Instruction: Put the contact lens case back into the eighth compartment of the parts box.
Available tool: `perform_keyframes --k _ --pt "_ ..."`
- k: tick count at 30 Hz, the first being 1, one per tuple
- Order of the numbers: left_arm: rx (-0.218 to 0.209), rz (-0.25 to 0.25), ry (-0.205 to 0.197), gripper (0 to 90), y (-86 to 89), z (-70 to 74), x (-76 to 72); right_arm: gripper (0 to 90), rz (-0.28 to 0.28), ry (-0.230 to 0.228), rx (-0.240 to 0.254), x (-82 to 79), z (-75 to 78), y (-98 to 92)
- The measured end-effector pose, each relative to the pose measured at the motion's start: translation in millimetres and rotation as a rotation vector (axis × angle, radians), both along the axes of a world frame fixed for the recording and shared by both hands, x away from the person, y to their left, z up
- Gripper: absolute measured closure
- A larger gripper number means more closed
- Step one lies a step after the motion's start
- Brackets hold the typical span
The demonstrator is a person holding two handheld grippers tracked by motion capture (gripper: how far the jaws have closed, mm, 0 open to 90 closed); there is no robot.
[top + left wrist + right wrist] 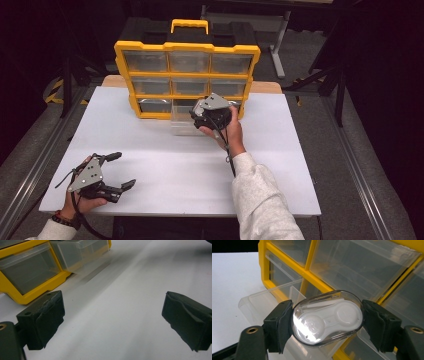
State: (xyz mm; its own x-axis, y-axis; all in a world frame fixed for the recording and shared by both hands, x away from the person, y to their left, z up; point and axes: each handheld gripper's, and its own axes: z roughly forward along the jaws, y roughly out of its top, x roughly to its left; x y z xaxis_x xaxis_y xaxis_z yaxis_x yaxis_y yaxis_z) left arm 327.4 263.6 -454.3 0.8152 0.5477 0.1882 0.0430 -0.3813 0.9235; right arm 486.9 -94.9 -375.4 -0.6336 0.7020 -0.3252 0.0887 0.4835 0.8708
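Left tool (121, 170) rests low over the near left corner of the white surface (165, 175), held in the person's left hand (82, 200), its jaws spread wide with nothing between them; its own view shows bare white surface between the two black pads (47, 317). Farther back, at the middle of the surface's far edge, stands a yellow-framed organizer (187, 80) with rows of clear drawers and a black top with a yellow handle (189, 25). One clear drawer (182, 120) in the bottom row is pulled out toward the person. Right tool (327, 320) is held at that open drawer, just above it, its jaws closed on the ends of a clear oval contact lens case (328, 318) with a white two-well insert inside.
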Motion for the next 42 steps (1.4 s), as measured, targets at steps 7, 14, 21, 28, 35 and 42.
perform_keyframes --k 7,14,21,28,35,42 --pt "-0.003 0.0 0.002 5.5 0.5 0.0 0.2 28.3 -0.009 0.024 -0.001 3.5 -6.4 3.0" --pt "-0.008 -0.002 0.003 5.5 0.4 0.5 -0.8 28.2 -0.021 0.041 0.0 6.8 -10.3 3.7" --pt "-0.009 -0.002 0.005 5.6 0.5 0.5 -0.7 28.1 -0.025 0.055 0.002 8.0 -13.5 5.5" --pt "-0.01 -0.002 0.004 5.7 0.7 0.8 -0.9 28.3 -0.025 0.062 0.001 8.6 -15.4 7.9" --pt "-0.011 -0.001 0.001 5.7 1.4 0.8 -0.7 28.3 -0.018 0.05 0.008 6.3 -12.4 9.7" --pt "-0.008 -0.001 0.001 5.8 1.0 0.9 -0.8 28.6 -0.021 0.033 0.017 4.3 -8.5 7.8"
